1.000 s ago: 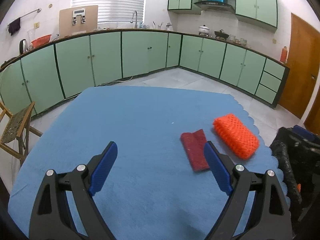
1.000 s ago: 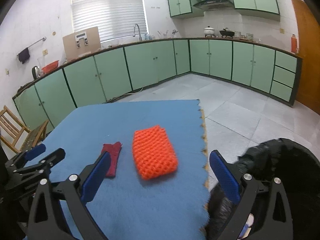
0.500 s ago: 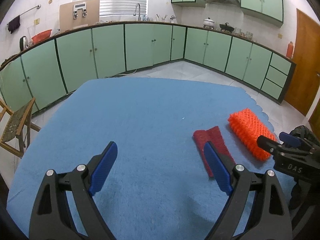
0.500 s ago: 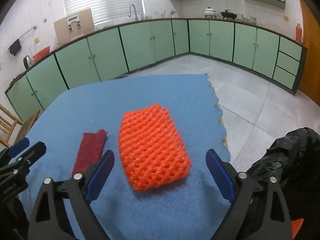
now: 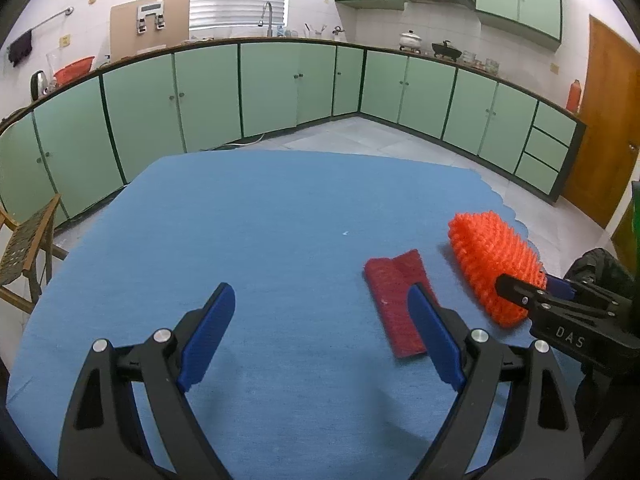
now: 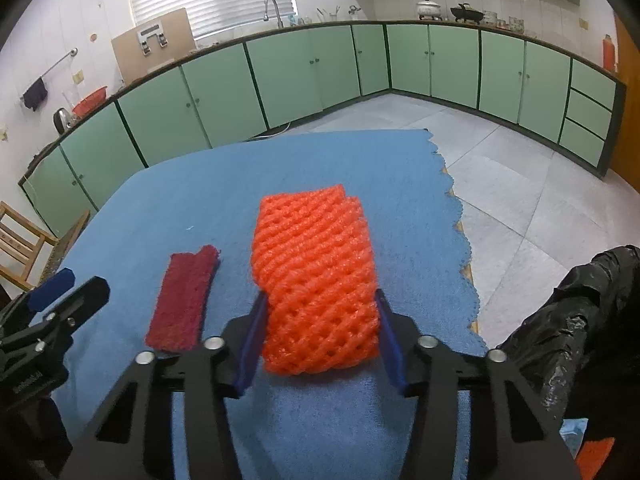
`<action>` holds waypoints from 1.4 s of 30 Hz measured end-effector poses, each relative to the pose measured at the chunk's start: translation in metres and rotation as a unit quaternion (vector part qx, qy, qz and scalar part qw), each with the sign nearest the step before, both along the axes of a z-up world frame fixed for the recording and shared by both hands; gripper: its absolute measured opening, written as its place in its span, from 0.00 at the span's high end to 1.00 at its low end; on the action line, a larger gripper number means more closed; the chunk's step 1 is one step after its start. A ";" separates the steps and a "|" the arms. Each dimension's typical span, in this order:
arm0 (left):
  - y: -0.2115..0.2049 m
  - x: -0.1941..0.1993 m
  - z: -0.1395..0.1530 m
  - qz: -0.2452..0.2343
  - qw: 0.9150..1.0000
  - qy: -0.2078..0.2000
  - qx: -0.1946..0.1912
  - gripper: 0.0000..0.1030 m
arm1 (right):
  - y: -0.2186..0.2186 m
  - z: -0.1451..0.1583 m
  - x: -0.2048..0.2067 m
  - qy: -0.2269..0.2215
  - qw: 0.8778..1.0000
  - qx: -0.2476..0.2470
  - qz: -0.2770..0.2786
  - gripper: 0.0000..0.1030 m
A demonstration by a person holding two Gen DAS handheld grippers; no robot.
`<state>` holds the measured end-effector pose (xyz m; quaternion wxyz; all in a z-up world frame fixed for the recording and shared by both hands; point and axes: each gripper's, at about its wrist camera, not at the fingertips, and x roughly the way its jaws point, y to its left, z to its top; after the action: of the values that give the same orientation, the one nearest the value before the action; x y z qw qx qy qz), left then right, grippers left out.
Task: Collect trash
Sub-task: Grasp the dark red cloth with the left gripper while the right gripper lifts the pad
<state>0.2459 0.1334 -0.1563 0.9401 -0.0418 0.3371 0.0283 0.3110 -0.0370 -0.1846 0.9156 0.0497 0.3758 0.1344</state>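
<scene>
Right hand-held gripper (image 6: pixel 320 320) is closing its jaws on the orange foam net (image 6: pixel 316 272); the blue pads already bracket the net's near end on both sides and appear to touch it, with the mesh bulging slightly between them. My left hand-held gripper (image 5: pixel 320 332) stands spread wide with nothing between its fingers, hovering over bare blue cloth. The net lies on the blue-covered surface (image 5: pixel 260 220) near its right edge, straight ahead of my right hand-held gripper, with its long axis running away from me along the line of the fingers, so the pads squeeze across its short width. The dark red cloth strip (image 6: pixel 184 300) lies just beside the net on its left, roughly parallel to it and apart from it; seen from the left wrist, the strip (image 5: pixel 394 292) sits directly behind my left hand-held gripper's right finger, making the left hand the nearer one for that piece. A black trash bag (image 6: pixel 568 328) hangs off the right side of the surface, near the right hand. Compared with a second ago, my right hand-held gripper has come forward and down from a wide-open hover to straddle the net, and the left has barely shifted.
</scene>
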 end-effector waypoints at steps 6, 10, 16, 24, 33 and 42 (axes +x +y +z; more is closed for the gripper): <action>-0.014 0.003 -0.001 -0.014 1.000 0.009 -0.005 0.17 | -0.006 0.003 -0.004 -0.007 1.000 0.010 0.003 0.81; -0.027 0.006 -0.003 -0.023 1.000 0.014 -0.003 0.17 | -0.008 0.009 -0.009 -0.019 1.000 0.000 0.001 0.83; -0.040 0.016 -0.011 -0.024 0.999 0.030 -0.011 0.17 | -0.023 0.012 -0.010 -0.020 1.000 0.007 -0.011 0.83; -0.058 0.038 -0.030 -0.030 0.996 0.087 0.009 0.29 | -0.028 0.008 -0.009 -0.015 1.000 0.014 -0.012 0.83; -0.054 0.041 -0.034 -0.046 0.994 0.095 -0.007 0.56 | -0.031 0.008 -0.007 -0.014 0.999 0.024 -0.017 0.83; -0.047 0.019 -0.008 -0.035 0.998 0.047 -0.013 0.56 | -0.033 0.017 -0.017 -0.023 0.999 0.025 -0.012 0.83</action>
<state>0.2646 0.0867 -0.1643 0.9231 -0.0405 0.3823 -0.0072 0.2943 -0.0702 -0.1680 0.9242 0.0738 0.3501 0.1335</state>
